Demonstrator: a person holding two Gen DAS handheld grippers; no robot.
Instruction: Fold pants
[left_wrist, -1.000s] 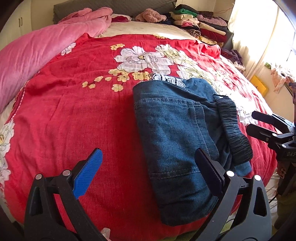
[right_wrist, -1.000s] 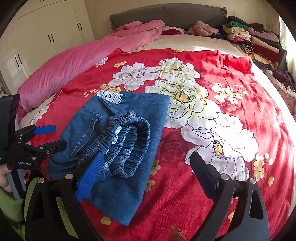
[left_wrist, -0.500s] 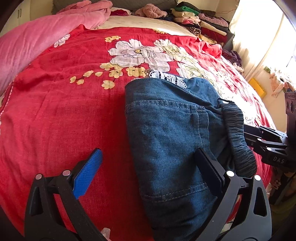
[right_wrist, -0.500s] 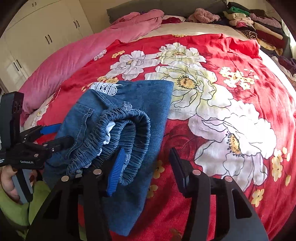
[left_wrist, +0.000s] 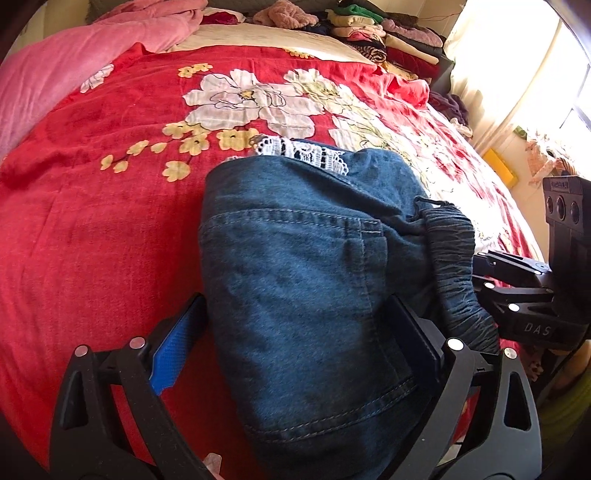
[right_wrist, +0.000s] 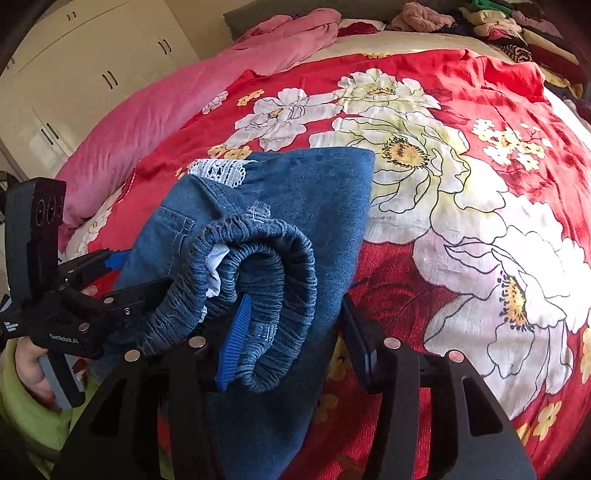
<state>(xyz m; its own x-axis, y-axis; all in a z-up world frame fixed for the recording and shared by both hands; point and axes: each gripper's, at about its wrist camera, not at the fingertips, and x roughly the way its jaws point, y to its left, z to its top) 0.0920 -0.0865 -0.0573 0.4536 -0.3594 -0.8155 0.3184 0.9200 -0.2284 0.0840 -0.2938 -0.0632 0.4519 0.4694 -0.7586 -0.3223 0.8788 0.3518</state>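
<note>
On the red floral bedspread (left_wrist: 92, 229), near the bed's front edge, lie the folded pants (left_wrist: 306, 280) — blue denim, gathered elastic waistband (right_wrist: 273, 280), a stitched back pocket, a strip of white lace (right_wrist: 218, 171) peeking out at the far edge.

Writing: the right hand-held gripper (left_wrist: 476, 280) shows "DAS" in pale letters on its body in the left wrist view, the rest cut off. In the right wrist view the left hand-held gripper (right_wrist: 122, 273) carries "GenRobot.AI"; a smaller label beside it is too small to read.

Left hand-held gripper: jaws stand wide apart, the folded denim between them. The blue-padded finger (left_wrist: 177, 350) lies just beside the left fold edge, the dark finger at the pocket side; I cannot tell whether the pads press.

Right hand-held gripper: jaws about halfway apart. Its blue finger (right_wrist: 234, 339) sits inside the curl of the waistband, the black finger outside the fold, so the waistband and denim edge lie between them — a firm pinch cannot be confirmed.

A hand (right_wrist: 31, 365) with a green sleeve holds the left tool's handle. Pink quilt (right_wrist: 166, 107) lies at the bed's left side, stacked clothes (left_wrist: 373, 33) at the head.
</note>
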